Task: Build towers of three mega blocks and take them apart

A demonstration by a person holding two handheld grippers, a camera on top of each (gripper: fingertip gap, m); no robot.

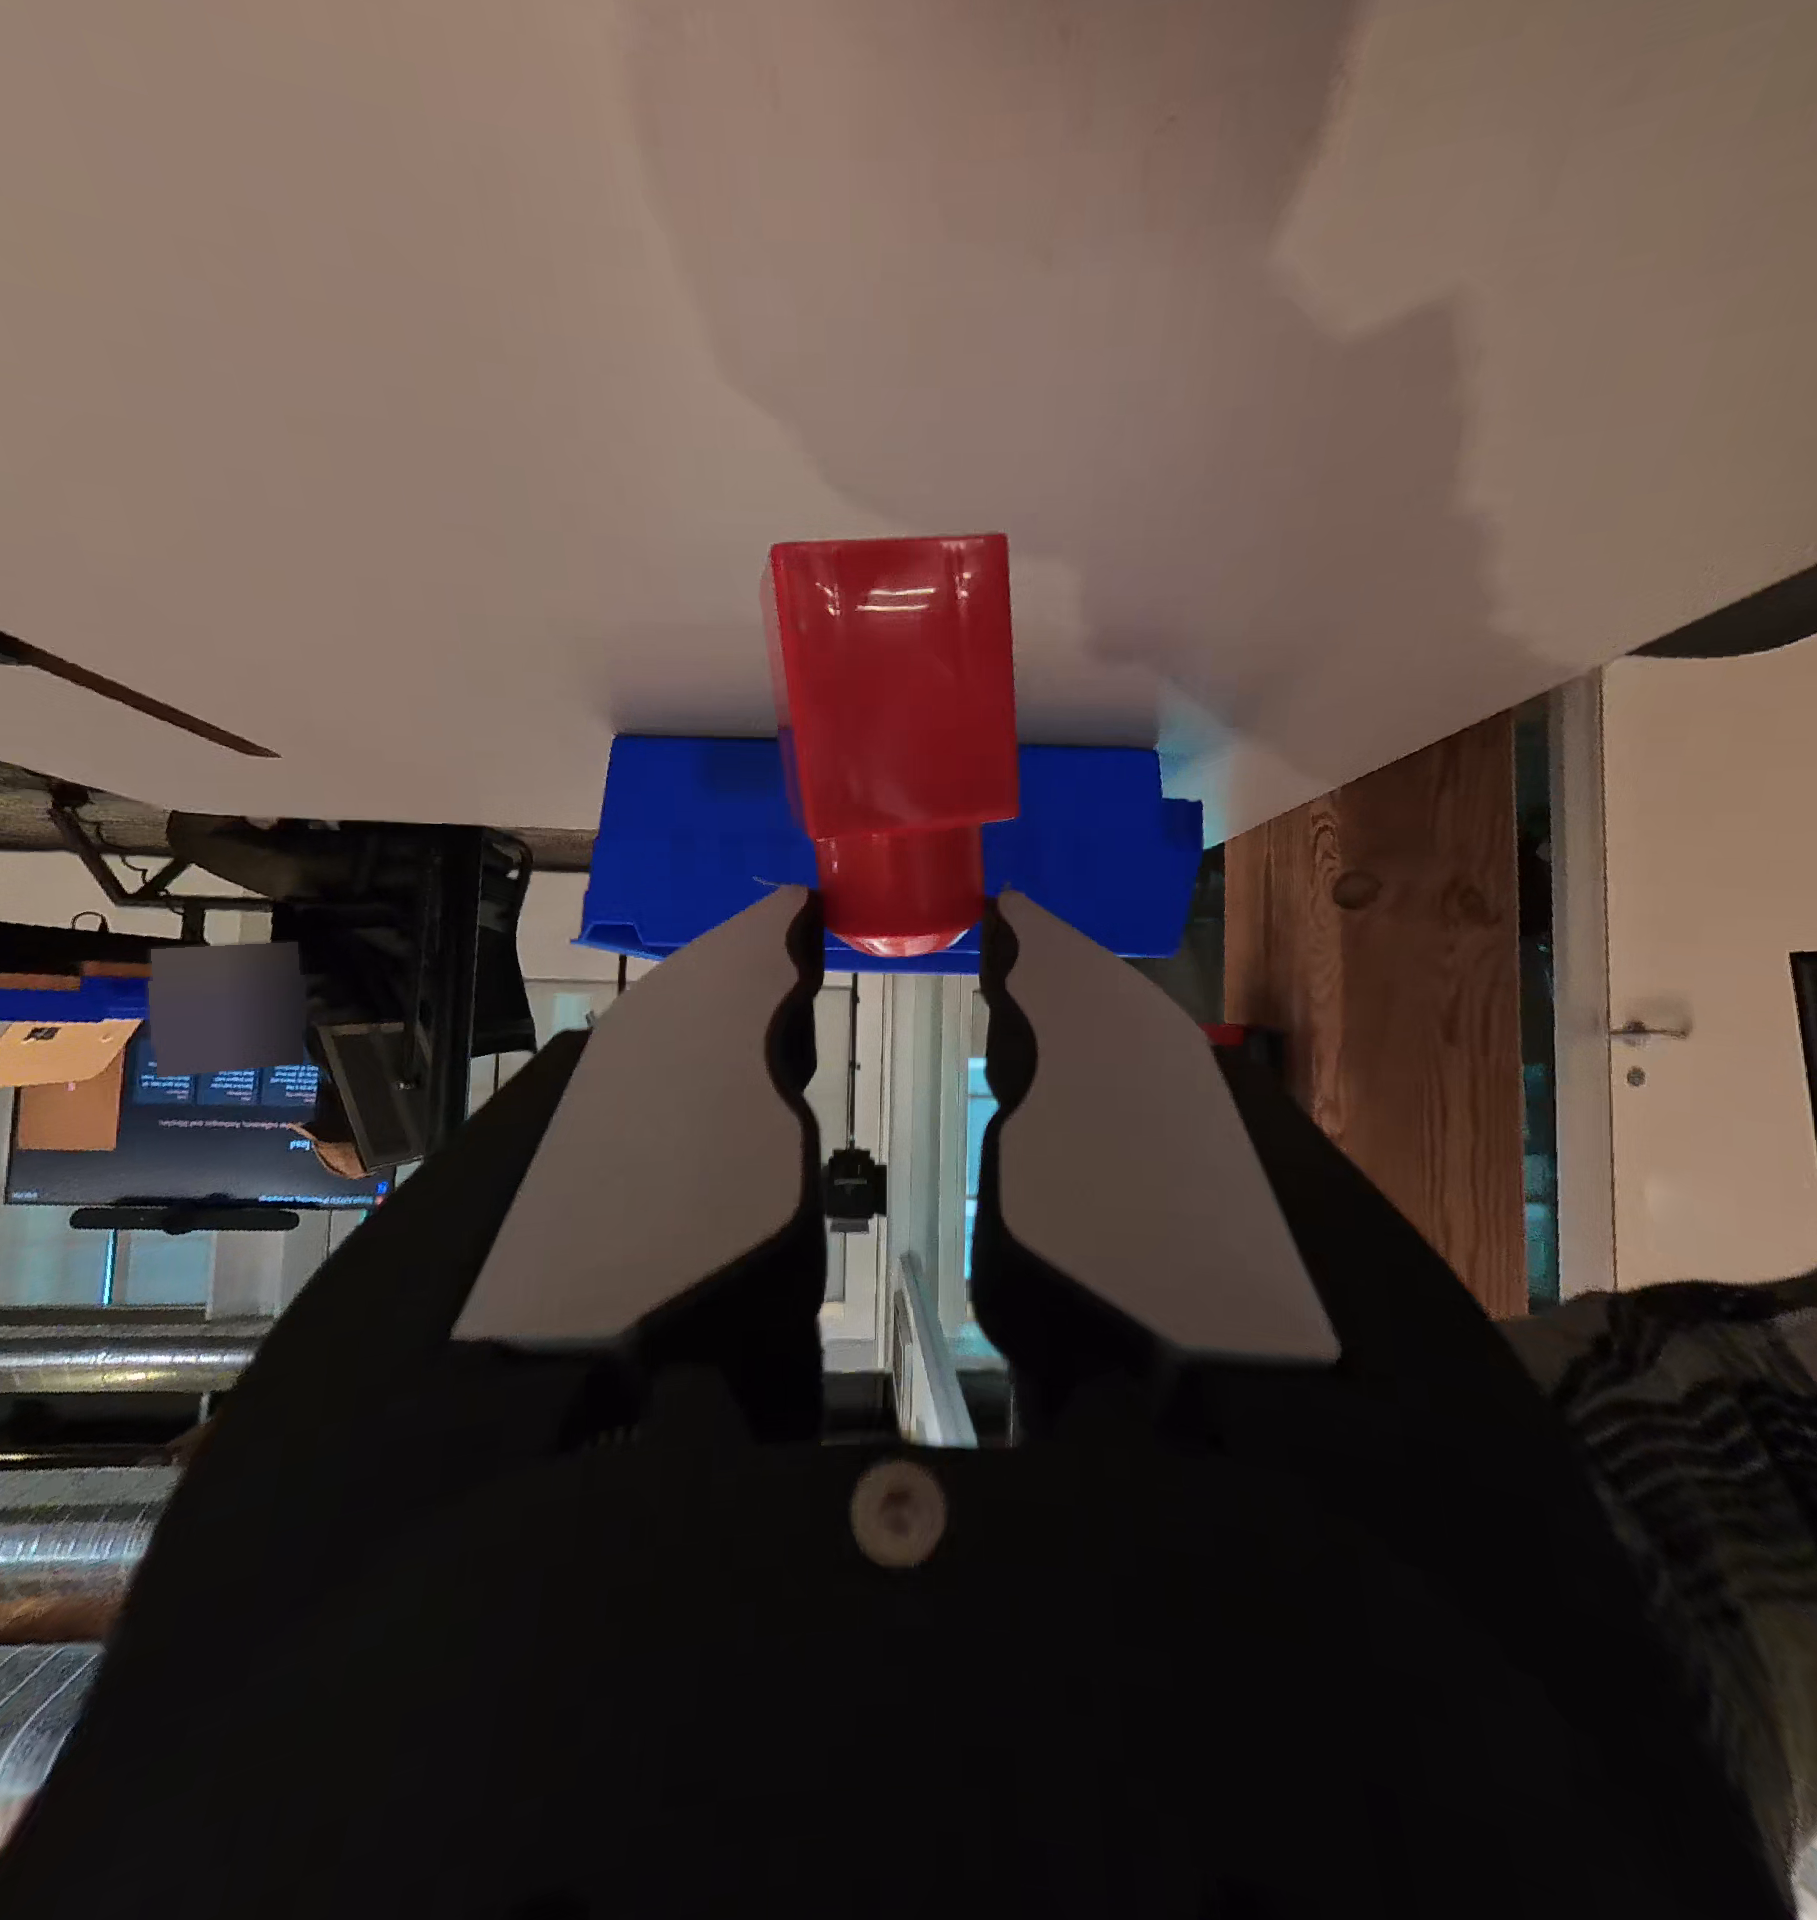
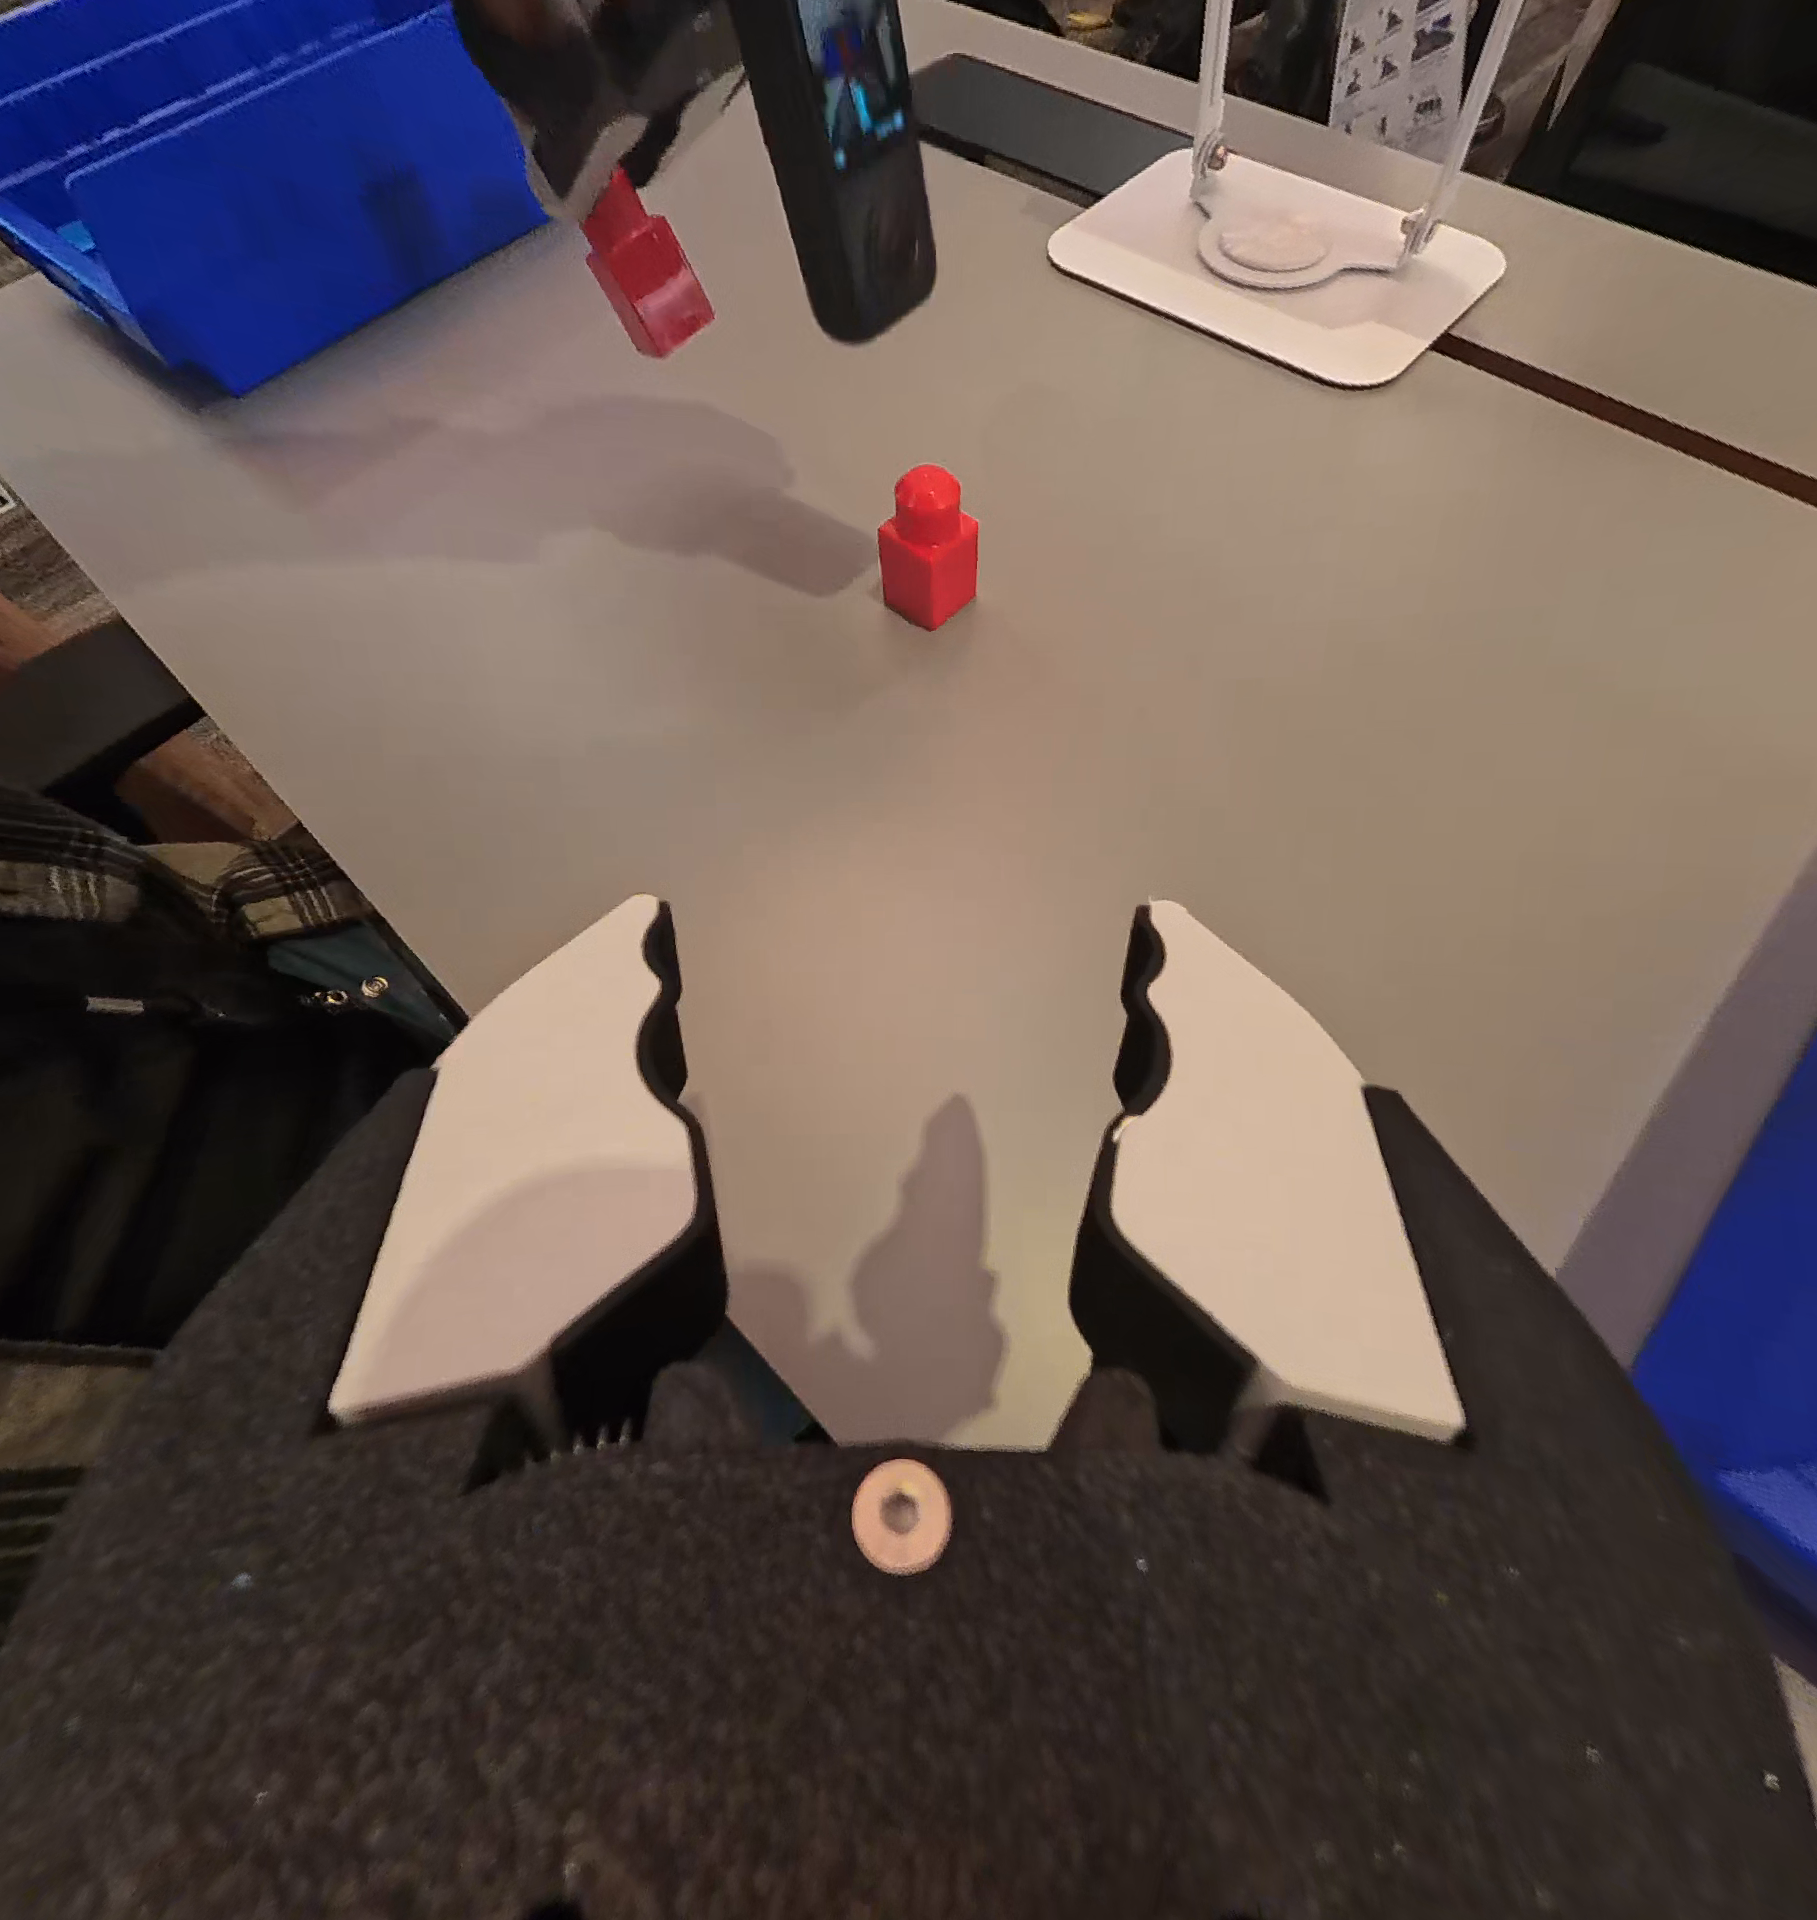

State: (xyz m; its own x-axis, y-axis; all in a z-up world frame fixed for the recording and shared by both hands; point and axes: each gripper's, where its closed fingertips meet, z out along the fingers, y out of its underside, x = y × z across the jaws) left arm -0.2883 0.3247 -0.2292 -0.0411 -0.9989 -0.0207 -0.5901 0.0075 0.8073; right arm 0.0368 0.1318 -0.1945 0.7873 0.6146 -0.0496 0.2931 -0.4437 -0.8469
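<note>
My left gripper is shut on the stud of a red mega block; the view is upside down, with the table above. The right wrist view shows that same gripper holding the red block in the air at the far left. A second red block stands upright on the grey table, stud up, ahead of my right gripper. My right gripper is open and empty, well short of that block.
A blue bin sits at the far left of the table, also in the left wrist view. A phone hangs on the left gripper. A white stand base sits far right. Another blue bin is at right.
</note>
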